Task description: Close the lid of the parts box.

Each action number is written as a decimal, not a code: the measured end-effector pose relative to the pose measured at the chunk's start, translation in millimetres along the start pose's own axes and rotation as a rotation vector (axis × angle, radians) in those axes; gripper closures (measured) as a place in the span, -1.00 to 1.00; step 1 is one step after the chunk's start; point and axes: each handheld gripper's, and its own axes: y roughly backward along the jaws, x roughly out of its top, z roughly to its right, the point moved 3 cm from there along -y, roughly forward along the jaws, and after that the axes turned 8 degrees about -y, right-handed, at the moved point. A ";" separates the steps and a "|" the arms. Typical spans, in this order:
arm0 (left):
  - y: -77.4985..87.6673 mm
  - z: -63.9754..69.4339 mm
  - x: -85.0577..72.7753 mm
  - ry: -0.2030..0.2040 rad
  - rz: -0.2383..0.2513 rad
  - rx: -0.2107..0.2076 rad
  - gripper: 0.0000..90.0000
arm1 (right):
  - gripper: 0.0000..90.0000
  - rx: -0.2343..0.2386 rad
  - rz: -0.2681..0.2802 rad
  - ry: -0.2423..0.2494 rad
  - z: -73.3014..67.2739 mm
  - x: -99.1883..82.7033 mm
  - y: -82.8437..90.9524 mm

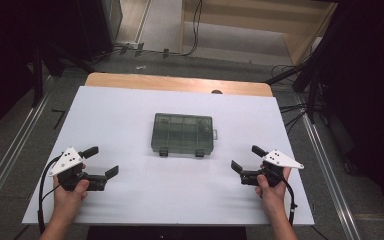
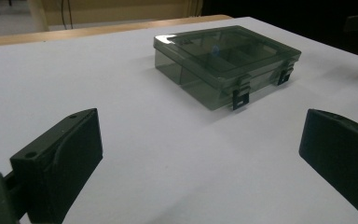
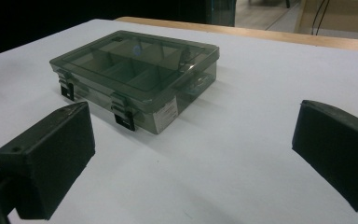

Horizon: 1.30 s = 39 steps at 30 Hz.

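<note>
I see the organizer box (image 1: 182, 133) lid-down, latched, mid-table (image 1: 130, 200). Left gripper (image 1: 103, 161) and right gripper (image 1: 247, 158) flank it, well apart, jaws spread, holding nothing.

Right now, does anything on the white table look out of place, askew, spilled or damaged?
Nothing stands out. The smoky transparent plastic compartment box sits flat and closed near the middle of the white table, both dark latches down. Nothing is spilled. The left gripper and right gripper are open, apart from the box.
</note>
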 end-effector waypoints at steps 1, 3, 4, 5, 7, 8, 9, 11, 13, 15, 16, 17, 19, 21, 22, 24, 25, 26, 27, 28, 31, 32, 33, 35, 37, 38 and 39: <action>1.9 -1.0 -1.0 0.002 0.000 0.002 -1.00 | -1.00 -0.001 0.001 -0.001 0.7 -0.3 1.1; 5.5 -3.3 -2.9 0.004 -0.001 0.010 -1.00 | -1.00 -0.007 0.003 0.001 2.5 -0.8 3.0; 7.3 -4.2 -3.7 0.008 0.000 0.013 -1.00 | -1.00 -0.012 0.003 0.001 3.4 -1.1 4.2; 9.1 -5.5 -4.3 0.007 0.000 0.018 -1.00 | -1.00 -0.014 0.003 0.000 4.1 -1.3 5.1; 12.6 -7.5 -5.3 0.009 0.003 0.022 -1.00 | -1.00 -0.018 0.004 -0.003 5.7 -1.9 7.0; 14.4 -8.4 -5.7 0.008 0.002 0.026 -1.00 | -1.00 -0.020 0.006 -0.002 6.7 -2.1 8.1; 16.1 -8.8 -6.0 0.013 0.004 0.031 -1.00 | -1.00 -0.024 0.004 -0.005 7.4 -2.4 9.4; 19.2 -10.0 -6.8 0.012 0.005 0.037 -1.00 | -1.00 -0.027 0.004 -0.005 9.1 -3.5 12.3; 22.2 -10.7 -8.0 0.013 0.004 0.044 -1.00 | -1.00 -0.034 0.004 -0.002 11.1 -4.5 15.1; 25.1 -12.2 -9.4 0.011 0.002 0.048 -1.00 | -1.00 -0.038 0.007 -0.002 13.5 -5.4 18.3; 26.1 -12.7 -9.8 0.013 0.003 0.051 -1.00 | -1.00 -0.044 0.009 -0.006 15.1 -5.7 20.7; 27.8 -13.4 -10.3 0.015 0.003 0.052 -1.00 | -1.00 -0.044 0.012 -0.008 16.0 -5.8 22.1; 30.0 -14.4 -11.0 0.017 0.003 0.058 -1.00 | -1.00 -0.050 0.019 -0.013 18.9 -6.1 26.3; 32.0 -15.6 -11.7 0.019 0.007 0.063 -1.00 | -1.00 -0.058 0.023 -0.019 21.0 -6.5 29.4; 32.9 -15.8 -12.1 0.024 0.008 0.066 -1.00 | -1.00 -0.061 0.026 -0.017 22.3 -6.8 31.0; 34.9 -16.4 -13.2 0.024 0.006 0.069 -1.00 | -1.00 -0.068 0.027 -0.020 24.6 -7.7 34.4; 36.0 -16.4 -14.0 0.026 0.006 0.072 -1.00 | -1.00 -0.073 0.027 -0.022 25.6 -8.2 36.0; 37.2 -16.7 -14.8 0.026 0.007 0.076 -1.00 | -1.00 -0.076 0.026 -0.019 26.9 -8.8 37.6; 38.6 -16.9 -15.7 0.026 0.006 0.076 -1.00 | -1.00 -0.078 0.028 -0.023 28.0 -9.4 39.2; 40.4 -17.1 -16.5 0.026 0.002 0.081 -1.00 | -1.00 -0.083 0.028 -0.023 29.3 -10.0 40.9; 45.0 -18.5 -18.8 0.028 0.003 0.091 -1.00 | -1.00 -0.091 0.037 -0.021 33.1 -11.6 45.5; 46.3 -19.4 -19.6 0.025 0.003 0.090 -1.00 | -1.00 -0.094 0.034 -0.023 34.1 -12.3 47.2; 47.5 -20.3 -20.2 0.027 0.004 0.093 -1.00 | -1.00 -0.100 0.034 -0.023 35.3 -13.2 48.8; 49.1 -22.0 -21.3 0.032 0.006 0.098 -1.00 | -1.00 -0.103 0.034 -0.029 37.7 -15.4 51.8; 50.1 -23.8 -21.8 0.035 0.007 0.102 -1.00 | -1.00 -0.108 0.034 -0.028 40.6 -18.0 55.1; 50.2 -24.2 -21.9 0.034 0.009 0.102 -1.00 | -1.00 -0.114 0.036 -0.024 42.7 -19.4 57.2; 50.2 -24.5 -22.1 0.036 0.012 0.102 -1.00 | -1.00 -0.116 0.037 -0.027 43.7 -20.2 58.6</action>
